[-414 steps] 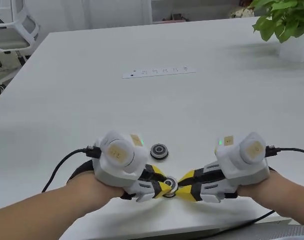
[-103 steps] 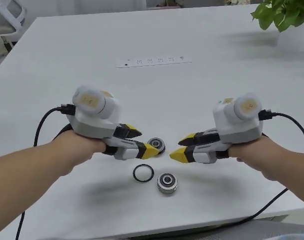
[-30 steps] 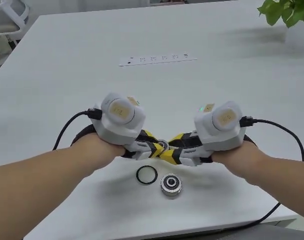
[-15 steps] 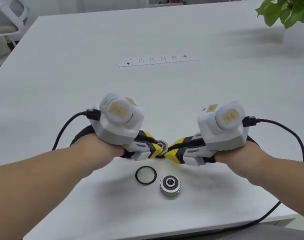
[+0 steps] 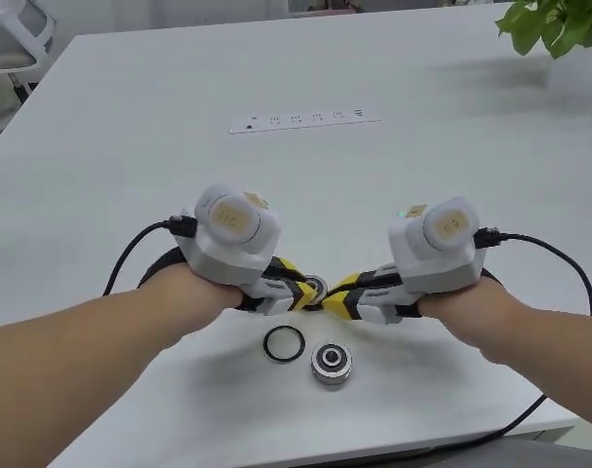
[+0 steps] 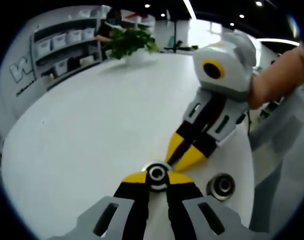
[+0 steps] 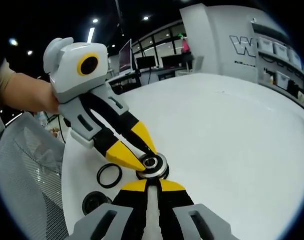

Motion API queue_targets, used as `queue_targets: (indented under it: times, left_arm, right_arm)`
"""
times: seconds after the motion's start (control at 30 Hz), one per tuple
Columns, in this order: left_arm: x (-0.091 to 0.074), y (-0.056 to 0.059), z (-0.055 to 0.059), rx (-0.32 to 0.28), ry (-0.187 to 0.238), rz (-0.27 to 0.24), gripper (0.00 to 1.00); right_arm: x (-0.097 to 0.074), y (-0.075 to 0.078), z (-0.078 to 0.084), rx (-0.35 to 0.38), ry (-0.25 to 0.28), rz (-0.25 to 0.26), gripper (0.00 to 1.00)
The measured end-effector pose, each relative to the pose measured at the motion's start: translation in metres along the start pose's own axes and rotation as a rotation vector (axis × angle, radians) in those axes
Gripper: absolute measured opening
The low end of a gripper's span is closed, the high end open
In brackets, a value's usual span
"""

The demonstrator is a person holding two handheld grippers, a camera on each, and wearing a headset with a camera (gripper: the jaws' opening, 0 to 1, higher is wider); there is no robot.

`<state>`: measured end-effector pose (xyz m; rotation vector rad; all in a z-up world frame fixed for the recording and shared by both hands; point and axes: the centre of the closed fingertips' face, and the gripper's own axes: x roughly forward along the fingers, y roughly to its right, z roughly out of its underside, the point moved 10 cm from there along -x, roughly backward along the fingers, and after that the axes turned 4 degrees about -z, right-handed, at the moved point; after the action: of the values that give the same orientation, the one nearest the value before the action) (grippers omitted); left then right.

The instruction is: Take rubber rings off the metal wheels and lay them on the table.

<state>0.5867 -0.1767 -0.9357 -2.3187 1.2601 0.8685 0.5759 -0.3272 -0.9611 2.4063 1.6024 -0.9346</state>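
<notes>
Both grippers have closed in from well apart, as they stood a few seconds back, and now meet tip to tip; over the last half second almost nothing has shifted. The left gripper (image 6: 158, 178) is clamped on a metal wheel (image 6: 157, 174), one yellow tip on either side of its rim, and the hub faces back along that gripper's jaws. The right gripper (image 7: 153, 186) comes at the same wheel from straight opposite, its jaws pinched nearly together right at the rim where the fitted ring (image 7: 164, 167) sits. Whether they have actually caught the rubber, I cannot tell.

The coming pull likely turns on this: the wheel lies dead ahead of both sets of tips, and the right gripper must draw the ring away from the left gripper.

Both hands are held low, the grippers pointing inward and slightly down. Just below the tips, toward the person, lie a loose rubber ring (image 5: 284, 343) and a bare wheel (image 5: 332, 361) on the table (image 5: 178, 117).
</notes>
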Motion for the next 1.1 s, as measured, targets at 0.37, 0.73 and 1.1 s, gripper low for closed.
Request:
queue_targets:
  times: [0.37,0.73,1.1]
  left_arm:
    - [0.000,0.000,0.001,0.012,0.009,-0.005,0.12]
    - [-0.001,0.001,0.001,-0.007,0.008,-0.004,0.12]
    - [-0.001,0.005,-0.001,-0.006,0.001,-0.018,0.11]
  right_arm:
    - [-0.004,0.002,0.003,0.173,0.042,-0.007,0.00]
    - [-0.012,0.000,0.004,0.292,0.095,0.012,0.00]
    - [-0.015,0.003,0.001,0.373,0.158,0.000,0.00]
